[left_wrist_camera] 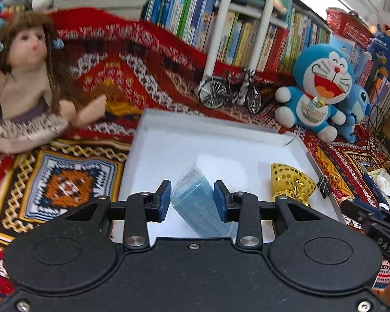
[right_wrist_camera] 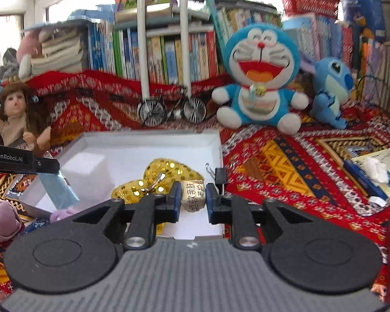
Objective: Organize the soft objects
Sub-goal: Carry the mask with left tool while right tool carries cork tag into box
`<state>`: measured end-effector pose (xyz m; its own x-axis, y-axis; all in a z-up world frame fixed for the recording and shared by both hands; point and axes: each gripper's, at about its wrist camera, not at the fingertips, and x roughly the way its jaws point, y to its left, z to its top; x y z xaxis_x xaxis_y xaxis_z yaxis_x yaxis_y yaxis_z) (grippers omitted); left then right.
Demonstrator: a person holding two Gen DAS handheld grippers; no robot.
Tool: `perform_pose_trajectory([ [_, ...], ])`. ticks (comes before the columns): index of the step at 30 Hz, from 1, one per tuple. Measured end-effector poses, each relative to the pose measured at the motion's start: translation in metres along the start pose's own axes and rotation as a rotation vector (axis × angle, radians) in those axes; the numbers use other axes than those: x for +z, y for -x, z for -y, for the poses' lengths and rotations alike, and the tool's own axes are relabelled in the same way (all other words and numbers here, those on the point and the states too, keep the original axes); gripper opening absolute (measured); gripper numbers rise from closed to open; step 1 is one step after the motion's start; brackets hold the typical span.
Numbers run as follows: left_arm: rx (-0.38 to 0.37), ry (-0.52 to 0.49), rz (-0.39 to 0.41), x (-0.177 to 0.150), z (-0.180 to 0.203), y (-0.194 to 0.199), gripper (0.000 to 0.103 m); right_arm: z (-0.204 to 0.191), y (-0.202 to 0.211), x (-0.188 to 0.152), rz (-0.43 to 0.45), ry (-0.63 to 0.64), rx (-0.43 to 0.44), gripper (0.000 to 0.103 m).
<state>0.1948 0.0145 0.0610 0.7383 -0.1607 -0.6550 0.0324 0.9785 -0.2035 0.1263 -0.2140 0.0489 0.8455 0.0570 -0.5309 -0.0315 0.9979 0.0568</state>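
The left gripper [left_wrist_camera: 192, 200] pinched a limp blue plastic packet [left_wrist_camera: 195, 202] over the near part of the white box [left_wrist_camera: 153, 135]; the right gripper [right_wrist_camera: 193, 199], jaws narrow, clamped a soft tissue pack [right_wrist_camera: 193, 199] beside the gold pouch [right_wrist_camera: 156, 179]; both looked light and crushable, best held mid-body

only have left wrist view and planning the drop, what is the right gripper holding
Observer: The right gripper is shut on a small cream paper packet with printed characters, above the white cardboard box.
Operator: anything soft outside the box
Observer: A mauve cloth bundle lies on the patterned rug by the box's near left corner.
Operator: how does my packet hang
Observer: The blue translucent plastic packet hangs down from the left gripper, over the box's left side.
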Motion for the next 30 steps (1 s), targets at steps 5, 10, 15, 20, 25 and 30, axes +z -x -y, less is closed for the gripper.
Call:
perform_pose_trajectory([
  [5,0.007,0.002,-0.011,-0.001,0.01,-0.017,0.034,-0.003,-0.02,0.001,-0.056,0.007,0.023,0.024],
  [10,0.012,0.04,-0.044,0.003,0.013,-0.034,0.034,-0.006,-0.038,0.008,-0.098,-0.002,0.053,0.024],
  [15,-0.001,0.088,-0.093,0.005,0.01,-0.052,0.017,-0.005,-0.056,0.017,-0.134,-0.029,0.076,0.024],
  [20,0.0,0.108,-0.108,0.007,0.008,-0.064,0.017,-0.004,-0.075,0.026,-0.165,-0.061,0.103,0.024],
  [25,0.017,0.099,-0.11,0.007,0.008,-0.068,0.017,-0.007,-0.087,0.029,-0.188,-0.079,0.107,0.024],
  [30,0.019,0.076,-0.092,0.007,0.01,-0.061,0.018,-0.007,-0.084,0.028,-0.177,-0.083,0.121,0.032],
])
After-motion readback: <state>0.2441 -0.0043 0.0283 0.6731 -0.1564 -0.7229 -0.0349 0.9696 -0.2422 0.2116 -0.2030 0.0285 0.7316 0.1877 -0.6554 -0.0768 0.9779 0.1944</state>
